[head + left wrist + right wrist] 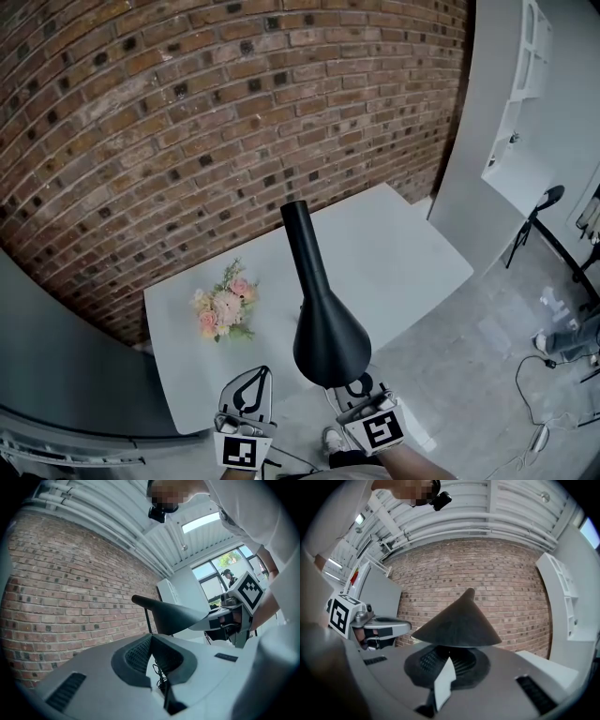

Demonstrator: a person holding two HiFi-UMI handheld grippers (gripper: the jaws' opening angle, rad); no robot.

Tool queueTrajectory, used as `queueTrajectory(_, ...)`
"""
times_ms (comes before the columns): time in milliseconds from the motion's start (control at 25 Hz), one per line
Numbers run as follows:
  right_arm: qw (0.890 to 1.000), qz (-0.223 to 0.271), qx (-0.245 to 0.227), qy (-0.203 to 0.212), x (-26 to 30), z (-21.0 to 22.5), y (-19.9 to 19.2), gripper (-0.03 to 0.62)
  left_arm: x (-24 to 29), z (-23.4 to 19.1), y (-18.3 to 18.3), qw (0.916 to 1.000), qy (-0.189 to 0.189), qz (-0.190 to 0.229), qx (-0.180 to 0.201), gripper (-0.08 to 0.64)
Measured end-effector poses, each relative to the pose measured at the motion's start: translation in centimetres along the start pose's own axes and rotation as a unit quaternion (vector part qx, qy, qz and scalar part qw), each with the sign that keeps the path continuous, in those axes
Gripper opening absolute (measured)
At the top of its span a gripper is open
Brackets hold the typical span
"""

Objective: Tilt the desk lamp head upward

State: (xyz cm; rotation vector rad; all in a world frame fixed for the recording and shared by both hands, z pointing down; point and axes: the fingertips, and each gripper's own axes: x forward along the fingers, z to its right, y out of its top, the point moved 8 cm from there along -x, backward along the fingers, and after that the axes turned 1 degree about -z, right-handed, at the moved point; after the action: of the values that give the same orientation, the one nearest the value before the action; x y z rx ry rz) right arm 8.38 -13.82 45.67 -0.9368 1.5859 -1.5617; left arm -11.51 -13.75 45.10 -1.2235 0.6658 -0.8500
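Observation:
The black desk lamp head [323, 328] is a cone-shaped shade on a long black neck, held over the white table [403, 253]. It opens toward me. My right gripper [359, 382] is shut, with its tips against the near rim of the shade. In the right gripper view the shade [457, 623] sits just above the shut jaws [452, 656]. My left gripper [255, 375] is shut and holds nothing, to the left of the shade and apart from it. The left gripper view shows the shade [173, 616] from the side, with the right gripper [225, 620] at its rim.
A small bunch of pink and cream flowers [223, 307] lies on the table's left part. A brick wall [187, 112] stands behind the table. A black stand [536, 220] and cables [539, 375] are on the floor at the right. A white shelf unit [525, 84] stands at the far right.

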Motion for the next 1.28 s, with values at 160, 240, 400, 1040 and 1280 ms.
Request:
queueTrajectory(160,1.0,0.007,-0.005,0.0,-0.2,-0.1,0.5,0.017,-0.3,0.0,0.4,1.0,0.005,0.006,-0.003,0.006)
queueTrajectory(240,1.0,0.008,-0.005,0.0,-0.3,-0.2,0.8,0.015,-0.4,0.0,0.6,0.9999,0.008,0.01,-0.007,0.006)
queueTrajectory(400,1.0,0.015,-0.006,0.007,-0.2,-0.4,1.5,0.017,-0.5,0.1,0.8,0.9999,0.011,0.01,-0.007,0.006)
queueTrajectory(1040,0.998,0.043,-0.029,0.028,-0.6,-1.6,3.6,0.017,-0.7,0.6,1.1,0.9996,0.014,0.024,-0.009,0.006)
queueTrajectory(1280,0.998,0.045,-0.039,0.029,-1.1,-1.8,3.9,0.016,-0.9,0.9,1.7,0.9994,0.003,0.024,0.025,0.006)
